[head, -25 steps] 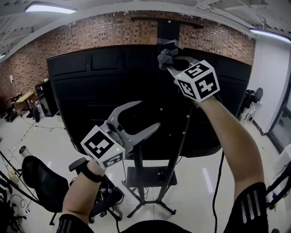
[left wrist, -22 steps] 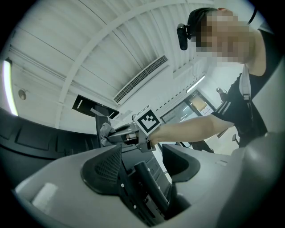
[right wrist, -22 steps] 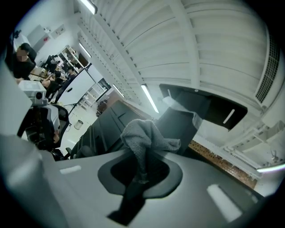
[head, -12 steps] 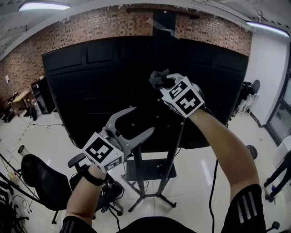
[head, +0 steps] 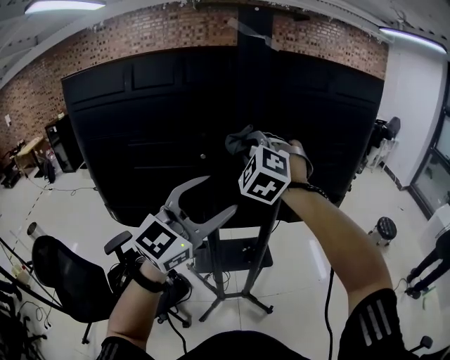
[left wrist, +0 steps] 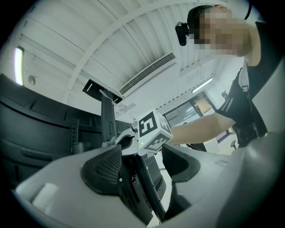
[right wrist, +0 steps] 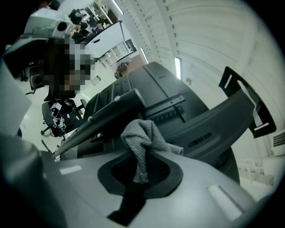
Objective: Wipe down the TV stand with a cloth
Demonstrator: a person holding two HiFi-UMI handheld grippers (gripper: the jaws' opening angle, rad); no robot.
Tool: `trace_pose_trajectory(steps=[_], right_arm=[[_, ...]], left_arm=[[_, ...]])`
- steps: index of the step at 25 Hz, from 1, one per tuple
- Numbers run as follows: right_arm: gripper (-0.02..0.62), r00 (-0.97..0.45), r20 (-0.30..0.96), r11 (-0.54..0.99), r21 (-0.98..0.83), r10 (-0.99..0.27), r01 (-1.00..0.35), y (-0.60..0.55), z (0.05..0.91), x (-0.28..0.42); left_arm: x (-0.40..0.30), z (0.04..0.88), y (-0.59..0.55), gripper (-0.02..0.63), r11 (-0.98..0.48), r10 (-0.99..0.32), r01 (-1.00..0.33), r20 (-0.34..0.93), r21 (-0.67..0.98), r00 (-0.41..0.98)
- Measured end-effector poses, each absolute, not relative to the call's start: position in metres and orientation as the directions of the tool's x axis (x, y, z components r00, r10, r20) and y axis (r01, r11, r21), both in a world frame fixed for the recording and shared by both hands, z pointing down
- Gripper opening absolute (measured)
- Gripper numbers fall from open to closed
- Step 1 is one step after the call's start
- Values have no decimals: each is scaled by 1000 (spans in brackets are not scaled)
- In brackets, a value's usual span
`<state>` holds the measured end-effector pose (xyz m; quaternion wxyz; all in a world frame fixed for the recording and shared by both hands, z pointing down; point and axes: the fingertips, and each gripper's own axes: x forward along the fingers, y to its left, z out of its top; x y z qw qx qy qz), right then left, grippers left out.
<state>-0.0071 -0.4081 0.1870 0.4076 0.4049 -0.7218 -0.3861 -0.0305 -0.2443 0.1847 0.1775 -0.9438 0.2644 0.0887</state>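
Black metal TV stand (head: 254, 35) is seemingly getting wiped halfway up by a crumpled grey cloth (head: 239, 143) clenched in the right gripper (head: 247, 145), left gripper (head: 223, 194) held open and empty, legs (head: 226, 308) not yet done.

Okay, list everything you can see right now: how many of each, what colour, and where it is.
TV: one, black, back panel facing the camera, fills the middle.
TV stand: one, black, post and legs on the floor below the TV.
cloth: one, grey, pinched in the right gripper, up by the TV's back.
office chair: one, black, floor at lower left.
stool: one, dark, floor at right.
brick wall: one, red-brown, behind the TV.
ceiling lights: two, white, top left and top right.
left gripper: one, grey, open and empty, low in front of the TV.
right gripper: one, grey, shut on the cloth.
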Motion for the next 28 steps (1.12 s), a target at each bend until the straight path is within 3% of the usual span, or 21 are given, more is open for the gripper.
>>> trace_pose_trajectory(steps=[16,28], right_arm=[[31,-242,395,448,866,-886,-224,-415,348,-1],[30,-244,425,479,845,-872,-238,-414,415,-3]], left_arm=[[-42,244,-253,310,-825,-502,-538,-216,-173,838],[-55,298,-264,310,-824,-538,-557,-163,-102,827]])
